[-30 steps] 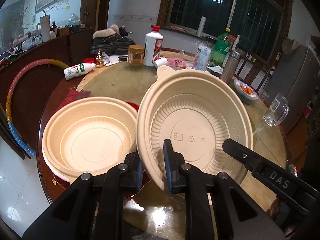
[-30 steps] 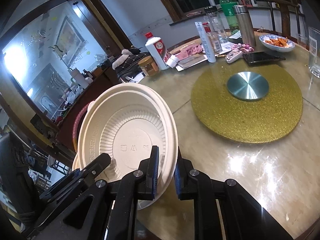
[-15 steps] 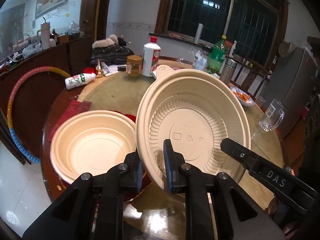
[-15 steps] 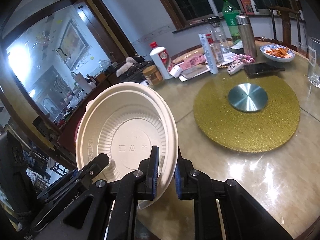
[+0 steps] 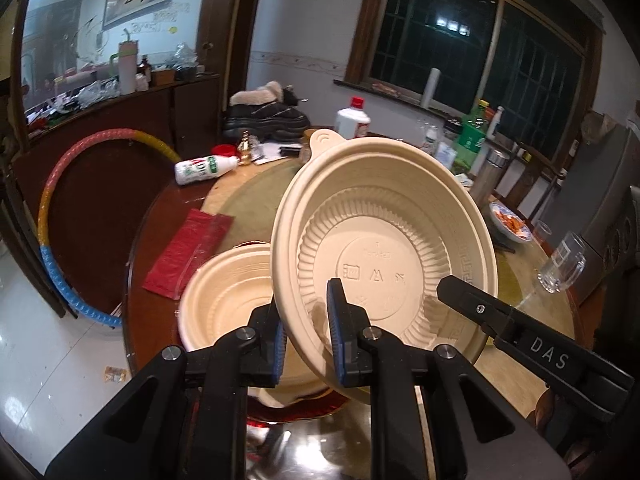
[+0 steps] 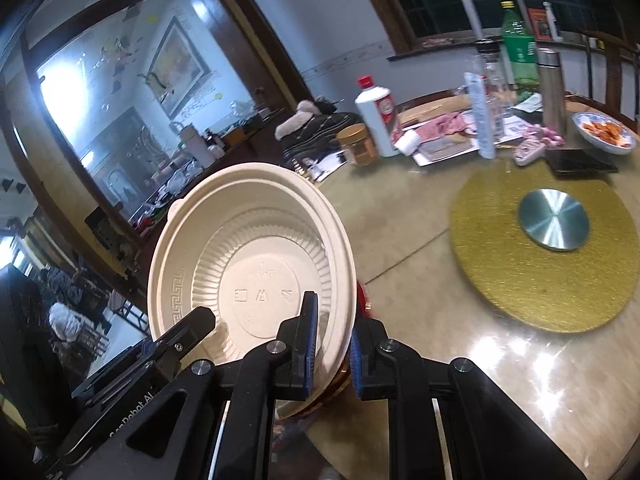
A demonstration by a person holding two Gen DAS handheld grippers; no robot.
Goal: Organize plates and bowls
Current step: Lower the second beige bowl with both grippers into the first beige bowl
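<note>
A beige ribbed disposable bowl [image 5: 384, 240] hangs tilted above the round table, its inside facing both cameras. My left gripper [image 5: 306, 310] is shut on its lower left rim. My right gripper [image 6: 334, 320] is shut on the opposite rim of the same bowl [image 6: 256, 264]. The right gripper's finger [image 5: 480, 304] shows at the bowl's right edge in the left wrist view. The left gripper's finger [image 6: 192, 324] shows at the lower left in the right wrist view. A second beige bowl [image 5: 228, 292] sits on the table below, partly hidden by the held one.
A gold turntable mat [image 6: 520, 280] with a steel disc [image 6: 554, 219] fills the table's middle. Bottles, a white liquor bottle [image 6: 376, 116], a jar and a food dish [image 6: 604, 132] crowd the far side. A glass mug [image 5: 560, 264], a red bag [image 5: 188, 248] and a hula hoop [image 5: 52, 216] are nearby.
Both grippers have risen with the bowl held between them. The second bowl on the table now looks lower and farther, sliding partly behind the held bowl.
</note>
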